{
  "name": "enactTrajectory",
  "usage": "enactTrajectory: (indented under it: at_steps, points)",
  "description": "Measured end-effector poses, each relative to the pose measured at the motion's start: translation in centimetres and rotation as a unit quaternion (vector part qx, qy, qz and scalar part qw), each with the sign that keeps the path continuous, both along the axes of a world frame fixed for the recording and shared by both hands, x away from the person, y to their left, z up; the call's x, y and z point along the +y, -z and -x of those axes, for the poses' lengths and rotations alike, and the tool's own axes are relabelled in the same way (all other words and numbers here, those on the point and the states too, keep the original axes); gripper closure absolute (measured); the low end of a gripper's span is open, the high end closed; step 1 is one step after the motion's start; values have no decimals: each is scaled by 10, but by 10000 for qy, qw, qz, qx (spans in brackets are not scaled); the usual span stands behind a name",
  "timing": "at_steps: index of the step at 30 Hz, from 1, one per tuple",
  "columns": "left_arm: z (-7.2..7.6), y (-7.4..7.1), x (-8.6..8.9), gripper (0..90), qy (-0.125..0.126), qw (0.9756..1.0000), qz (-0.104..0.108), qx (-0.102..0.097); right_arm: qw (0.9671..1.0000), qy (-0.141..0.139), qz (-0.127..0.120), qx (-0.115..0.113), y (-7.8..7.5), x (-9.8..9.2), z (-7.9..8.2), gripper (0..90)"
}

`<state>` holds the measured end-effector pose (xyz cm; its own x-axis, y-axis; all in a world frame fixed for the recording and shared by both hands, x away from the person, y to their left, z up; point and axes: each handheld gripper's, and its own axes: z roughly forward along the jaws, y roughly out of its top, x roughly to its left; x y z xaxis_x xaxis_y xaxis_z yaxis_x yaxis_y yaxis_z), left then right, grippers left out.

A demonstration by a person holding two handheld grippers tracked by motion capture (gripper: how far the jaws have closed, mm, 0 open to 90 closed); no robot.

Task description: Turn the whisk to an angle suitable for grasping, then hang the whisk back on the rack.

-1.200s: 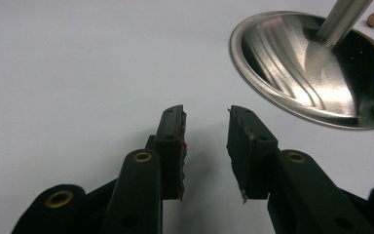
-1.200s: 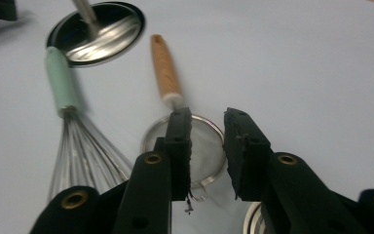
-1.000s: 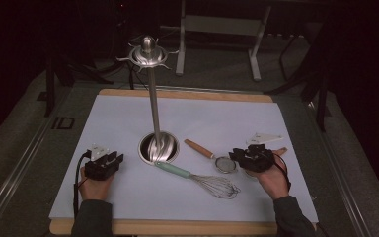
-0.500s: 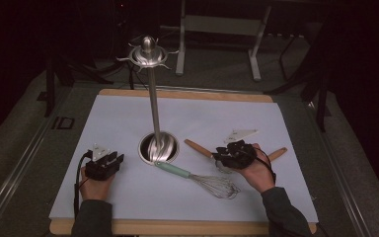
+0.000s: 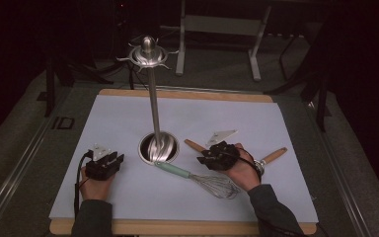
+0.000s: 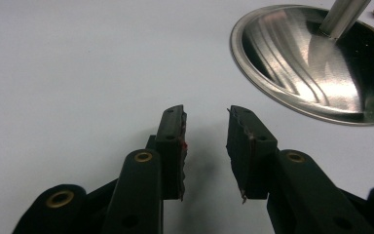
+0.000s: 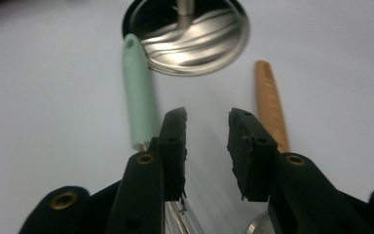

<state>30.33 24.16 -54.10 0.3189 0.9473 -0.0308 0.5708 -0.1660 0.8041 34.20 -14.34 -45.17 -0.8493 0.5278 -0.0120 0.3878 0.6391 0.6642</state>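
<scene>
A steel utensil stand rises from a round base [image 5: 159, 148] to a hooked top [image 5: 148, 52]. A whisk with a mint-green handle [image 5: 172, 170] lies just right of the base, its wires [image 5: 219, 186] toward the front. My right gripper [image 5: 202, 159] hovers above it, pointing left at the base. Its jaws have just been opening and nothing is between them. In the right gripper view the mint handle [image 7: 139, 97] lies left of the open right gripper [image 7: 207, 122] and a wooden handle [image 7: 271, 105] lies to its right. My left gripper [image 5: 116, 160] rests open and empty left of the base [image 6: 316, 63].
A white mat [image 5: 128, 113] covers a wooden board [image 5: 187, 94]. A second wooden handle [image 5: 274, 155] sticks out past my right hand. Dark floor and a metal frame [image 5: 217, 24] lie beyond the far edge of the board.
My right gripper has moved left across the mat, from near the right wooden handle to over the whisk beside the stand base. The left gripper has stayed put.
</scene>
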Motion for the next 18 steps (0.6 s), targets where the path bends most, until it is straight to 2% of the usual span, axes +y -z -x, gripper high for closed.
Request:
enactTrajectory:
  at_steps: [4,8,14,18]
  points:
    - [0,0,0,681,-7,10000,8,9,9997,-214,44,51,1,14,1,655]
    - [0,0,0,680,-7,10000,5,8,9989,-380,192,198,7,26,2,635]
    - [0,0,0,677,-24,10000,-11,16,9963,-666,410,365,17,38,2,665]
    - [-1,0,-1,676,-39,10000,-21,20,9947,-742,523,475,22,44,2,665]
